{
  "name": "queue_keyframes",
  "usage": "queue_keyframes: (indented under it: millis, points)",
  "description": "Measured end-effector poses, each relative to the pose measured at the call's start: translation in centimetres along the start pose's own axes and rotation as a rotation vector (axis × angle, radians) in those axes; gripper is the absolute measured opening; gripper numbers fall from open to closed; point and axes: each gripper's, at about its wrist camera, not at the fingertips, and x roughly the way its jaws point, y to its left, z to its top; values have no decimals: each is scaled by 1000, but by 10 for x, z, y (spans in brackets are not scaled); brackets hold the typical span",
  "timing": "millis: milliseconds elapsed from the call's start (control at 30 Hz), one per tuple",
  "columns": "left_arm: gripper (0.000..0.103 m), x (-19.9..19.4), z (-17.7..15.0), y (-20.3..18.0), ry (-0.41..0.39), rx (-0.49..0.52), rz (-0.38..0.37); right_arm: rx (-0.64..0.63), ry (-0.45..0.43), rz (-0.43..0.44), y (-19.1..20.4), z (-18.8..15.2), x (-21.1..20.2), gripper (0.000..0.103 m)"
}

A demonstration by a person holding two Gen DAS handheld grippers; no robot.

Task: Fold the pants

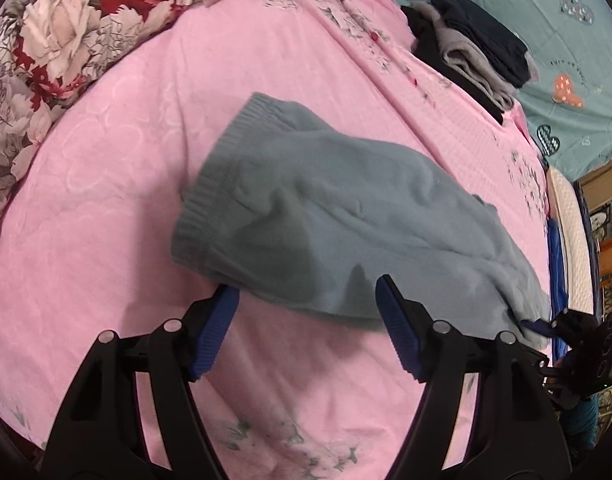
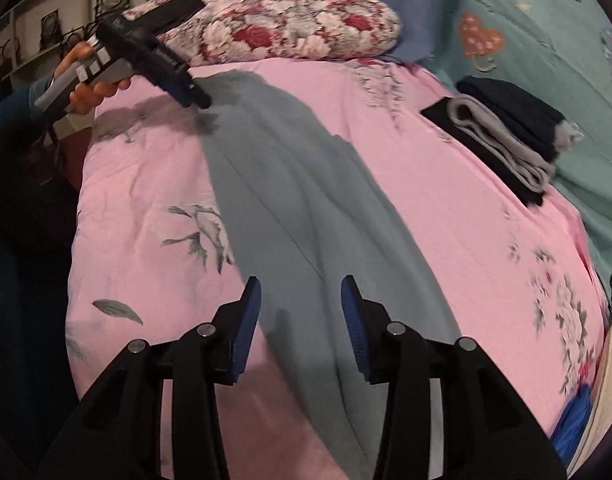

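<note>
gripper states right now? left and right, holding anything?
Left gripper: open, holding nothing; the edge of the grey pants lies between its fingers.
Right gripper: open, nothing gripped, poised over the pants.

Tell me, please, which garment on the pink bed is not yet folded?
The grey-blue knit pants, spread lengthwise across the pink quilt; the dark and grey clothes sit folded in a stack.
</note>
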Motion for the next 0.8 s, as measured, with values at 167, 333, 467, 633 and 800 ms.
queue_keyframes:
  millis: [167, 333, 467, 633, 800]
  points:
    - [72, 3, 8, 3, -6, -2, -24, -2, 76, 56, 1, 18, 34, 21]
    - [72, 5, 14, 6, -8, -3, -46, -4, 113, 13, -3, 22, 44, 21]
    - [72, 5, 18, 12, -17, -21, -53, -43, 146, -15, 2, 19, 51, 21]
    - [72, 8, 23, 13, -25, -37, -50, -52, 145, -27, 1, 23, 56, 19]
    - [72, 8, 25, 14, -22, -43, -47, -59, 188, 40, 3, 28, 53, 2]
